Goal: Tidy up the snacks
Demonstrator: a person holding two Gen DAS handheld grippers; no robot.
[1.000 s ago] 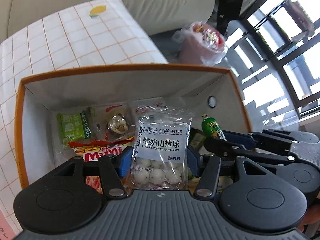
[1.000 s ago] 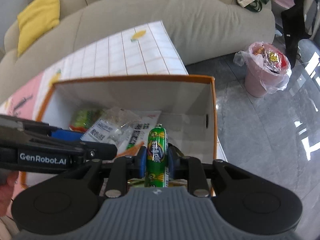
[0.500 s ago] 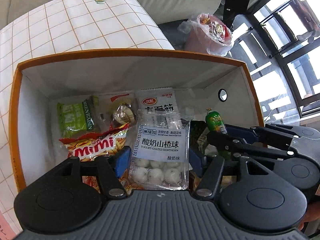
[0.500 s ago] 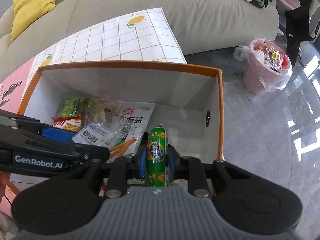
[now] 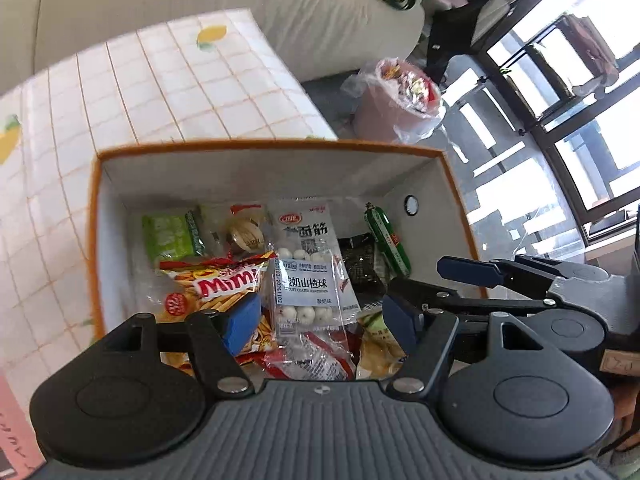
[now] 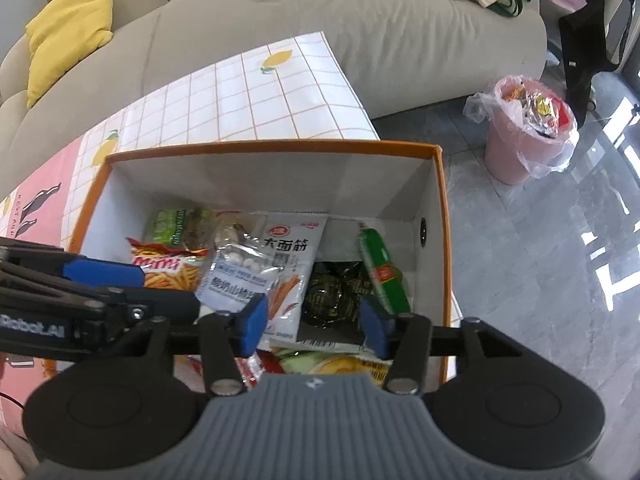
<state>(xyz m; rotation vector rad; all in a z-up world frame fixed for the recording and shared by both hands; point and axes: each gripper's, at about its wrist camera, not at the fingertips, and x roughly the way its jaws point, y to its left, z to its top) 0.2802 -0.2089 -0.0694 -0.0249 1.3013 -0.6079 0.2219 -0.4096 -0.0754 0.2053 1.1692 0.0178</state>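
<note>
An orange-rimmed white box (image 5: 264, 146) (image 6: 276, 145) holds several snack packets. The clear yogurt hawthorn ball packet (image 5: 308, 284) (image 6: 236, 276) lies on the pile inside. The green sausage stick (image 5: 387, 241) (image 6: 382, 270) lies at the box's right side. My left gripper (image 5: 320, 322) is open and empty above the box's near side. My right gripper (image 6: 314, 326) is open and empty, above the near right part; it also shows in the left wrist view (image 5: 470, 272). A red Mimi fries bag (image 5: 216, 280) and a green raisin packet (image 5: 170, 234) lie at the left.
The box stands on a white grid-patterned table (image 6: 248, 92) with lemon prints. A beige sofa (image 6: 360, 20) with a yellow cushion (image 6: 68, 28) is behind. A pink bin lined with plastic (image 6: 524, 132) stands on the grey floor to the right.
Both grippers have opened. The hawthorn ball packet and the green sausage have dropped from the fingers into the box. Both grippers have pulled back a little.
</note>
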